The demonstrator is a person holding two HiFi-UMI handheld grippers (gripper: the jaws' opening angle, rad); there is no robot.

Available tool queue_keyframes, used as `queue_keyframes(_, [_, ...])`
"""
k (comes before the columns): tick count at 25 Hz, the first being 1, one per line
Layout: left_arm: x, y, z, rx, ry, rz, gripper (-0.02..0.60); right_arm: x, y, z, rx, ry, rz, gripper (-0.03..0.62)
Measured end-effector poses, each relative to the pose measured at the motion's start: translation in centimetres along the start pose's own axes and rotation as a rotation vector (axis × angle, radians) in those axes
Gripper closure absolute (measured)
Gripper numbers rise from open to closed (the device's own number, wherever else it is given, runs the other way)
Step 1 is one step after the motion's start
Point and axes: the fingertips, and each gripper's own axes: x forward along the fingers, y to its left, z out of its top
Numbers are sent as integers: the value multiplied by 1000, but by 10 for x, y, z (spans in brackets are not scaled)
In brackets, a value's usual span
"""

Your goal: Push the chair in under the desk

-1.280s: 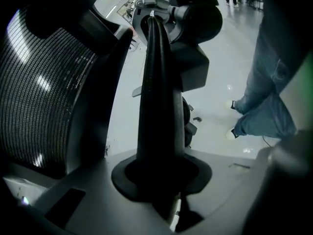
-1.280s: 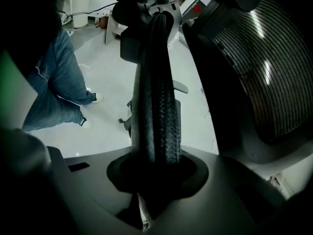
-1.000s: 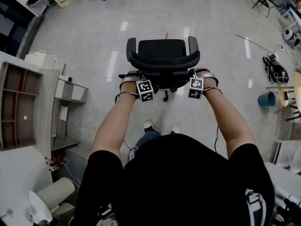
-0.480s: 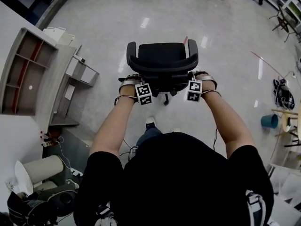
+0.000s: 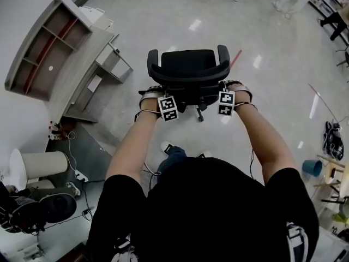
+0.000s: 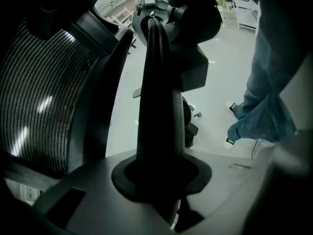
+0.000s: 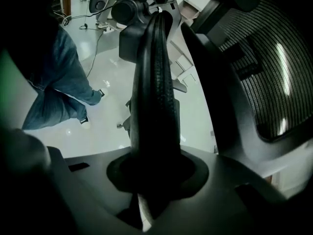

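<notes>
A black office chair [image 5: 188,70] stands in the middle of the head view with its seat facing away from me. My left gripper [image 5: 155,94] is shut on the left edge of the chair's backrest [image 6: 155,92], which runs up as a dark bar from the jaws. My right gripper [image 5: 232,89] is shut on the right edge of the backrest [image 7: 155,92] in the same way. The mesh back [image 7: 264,72] shows beside that bar. The grey desk [image 5: 76,72], with a shelf unit on top, lies at the upper left, apart from the chair.
A drawer unit [image 5: 112,64] sits under the desk's near end. A white bin [image 5: 38,165], a dark bag [image 5: 38,212] and cables [image 5: 76,173] lie at the lower left. A blue bucket [image 5: 312,168] stands at the right. Another person's legs [image 5: 289,1] show at the top right.
The desk and shelf have swung from the left edge toward the upper left and nearer the chair. Both grippers keep their hold on the backrest as chair and I turn.
</notes>
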Motion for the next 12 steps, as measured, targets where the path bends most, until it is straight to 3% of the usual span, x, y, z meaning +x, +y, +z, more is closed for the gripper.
queue_keyframes(12, [-21,-23,-121,-150,98,5,499,21,-24,124,-155,-83,17,516])
